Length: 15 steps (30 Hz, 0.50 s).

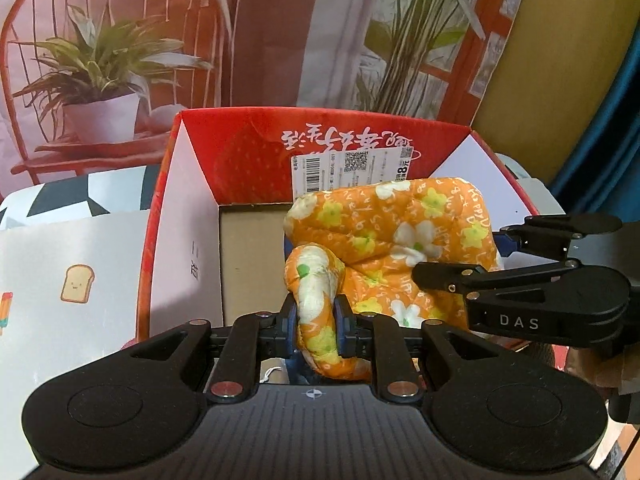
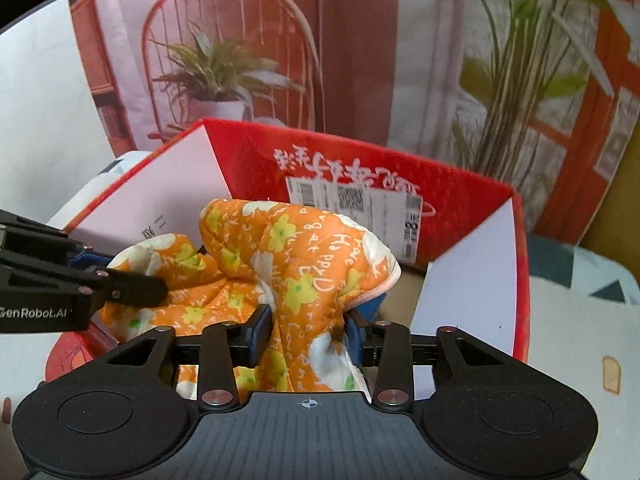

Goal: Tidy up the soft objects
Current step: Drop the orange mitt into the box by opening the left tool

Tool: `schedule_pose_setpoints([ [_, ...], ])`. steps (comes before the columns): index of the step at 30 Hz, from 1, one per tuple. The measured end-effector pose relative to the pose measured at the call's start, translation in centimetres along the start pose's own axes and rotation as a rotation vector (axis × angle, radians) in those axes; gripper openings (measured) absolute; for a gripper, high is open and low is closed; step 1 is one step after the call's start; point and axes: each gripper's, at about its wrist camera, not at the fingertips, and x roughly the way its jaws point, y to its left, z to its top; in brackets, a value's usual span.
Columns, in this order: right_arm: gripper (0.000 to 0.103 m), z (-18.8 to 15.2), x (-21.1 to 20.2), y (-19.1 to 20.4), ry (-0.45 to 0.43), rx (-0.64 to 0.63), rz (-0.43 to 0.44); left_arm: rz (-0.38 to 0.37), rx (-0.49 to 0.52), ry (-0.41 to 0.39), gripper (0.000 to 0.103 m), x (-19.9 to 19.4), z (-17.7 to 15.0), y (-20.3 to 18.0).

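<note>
An orange quilted cloth (image 1: 400, 232) with yellow and white flowers hangs bunched in the mouth of a red cardboard box (image 1: 240, 148). My left gripper (image 1: 316, 320) is shut on a rolled fold of its near left edge. The right gripper (image 1: 464, 256) reaches in from the right and grips the cloth's other side. In the right wrist view the cloth (image 2: 304, 248) bulges up between the blue pads (image 2: 260, 328) of my right gripper (image 2: 308, 332), which pinch a thick fold. The left gripper (image 2: 120, 268) enters from the left over the box (image 2: 460, 200). The box floor is mostly hidden.
The box's white inner flaps (image 1: 184, 232) stand up on both sides, and a shipping label (image 1: 352, 168) is stuck on its far wall. A printed backdrop of a chair and plants (image 1: 120, 60) rises behind. A white cover with a toast print (image 1: 76, 284) lies to the left.
</note>
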Motion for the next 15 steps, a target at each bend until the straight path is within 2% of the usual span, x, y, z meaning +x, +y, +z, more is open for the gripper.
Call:
schedule_pose_setpoints([
  [2,0.047,0.0,0.0,-0.1,0.003,0.009,-0.015,-0.001,0.005,-0.011,0.032,-0.5,-0.2,0.0],
  [4,0.056,0.0,-0.1,-0.2,-0.002,0.027,-0.028,0.003,0.011,-0.03,0.054,-1.0,-0.5,-0.1],
  [9,0.086,-0.4,-1.4,-0.6,-0.039,0.07,-0.07,0.004,0.018,-0.092,0.071,-2.8,-0.8,-0.6],
  [11,0.087,-0.4,-2.1,-0.6,-0.062,0.081,-0.085,0.002,0.023,-0.14,0.075,-4.0,-1.0,-1.0],
  [13,0.087,-0.6,-3.2,-0.5,-0.1,0.1,-0.089,0.006,0.03,-0.186,0.086,-5.4,-1.5,-1.5],
  [15,0.087,-1.0,-4.6,-0.4,-0.149,0.13,-0.083,0.007,0.048,-0.221,0.091,-6.6,-2.0,-2.0],
])
